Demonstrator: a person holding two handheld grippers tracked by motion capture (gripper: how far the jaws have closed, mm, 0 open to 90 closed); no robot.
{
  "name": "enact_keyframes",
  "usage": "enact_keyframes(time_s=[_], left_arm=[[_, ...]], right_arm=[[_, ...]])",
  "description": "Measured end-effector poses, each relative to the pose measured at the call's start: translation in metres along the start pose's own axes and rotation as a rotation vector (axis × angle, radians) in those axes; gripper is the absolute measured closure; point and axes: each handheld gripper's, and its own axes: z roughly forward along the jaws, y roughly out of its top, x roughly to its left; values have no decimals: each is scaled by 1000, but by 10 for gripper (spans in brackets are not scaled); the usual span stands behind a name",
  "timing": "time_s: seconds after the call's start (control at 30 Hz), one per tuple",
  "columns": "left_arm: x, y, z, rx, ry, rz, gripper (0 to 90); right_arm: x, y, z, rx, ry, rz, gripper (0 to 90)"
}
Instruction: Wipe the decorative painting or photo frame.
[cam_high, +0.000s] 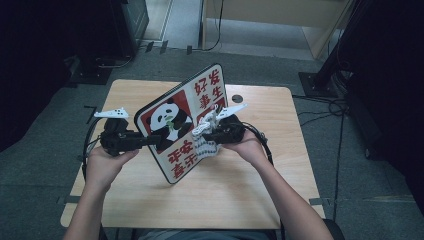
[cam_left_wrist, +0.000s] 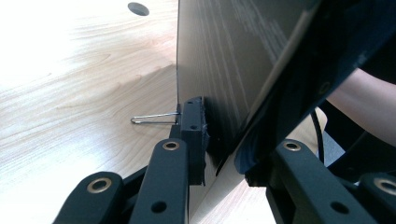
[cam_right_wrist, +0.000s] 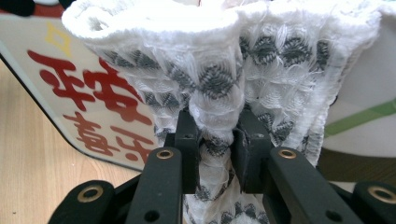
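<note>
A panda sign board (cam_high: 182, 122) with red Chinese characters is held tilted on edge above the wooden bench (cam_high: 240, 195), near its middle. Its left edge is clamped between the jaws of the left gripper (cam_high: 150, 140), as is seen in the left gripper view, where the board (cam_left_wrist: 224, 60) stands between the pads. A white knitted cloth (cam_right_wrist: 210, 70) with grey diamond patterning is pinched in the jaws of the right gripper (cam_right_wrist: 215, 140) and is pressed against the board's printed face.
</note>
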Motion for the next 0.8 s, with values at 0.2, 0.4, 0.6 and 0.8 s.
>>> enact_keyframes(time_s=[0.2, 0.4, 0.6, 0.8], left_arm=[[0, 0, 0, 0, 0, 2, 751], [0, -1, 0, -3, -5, -2, 749], [1, -1, 0, -4, -9, -4, 746], [0, -1, 0, -4, -8, -2, 745]], right_arm=[[0, -8, 3, 2, -3, 9, 754], [-3, -16, 8, 18, -1, 14, 755], [-3, -23, 13, 35, 0, 20, 755], [-6, -28, 15, 42, 7, 37, 755]])
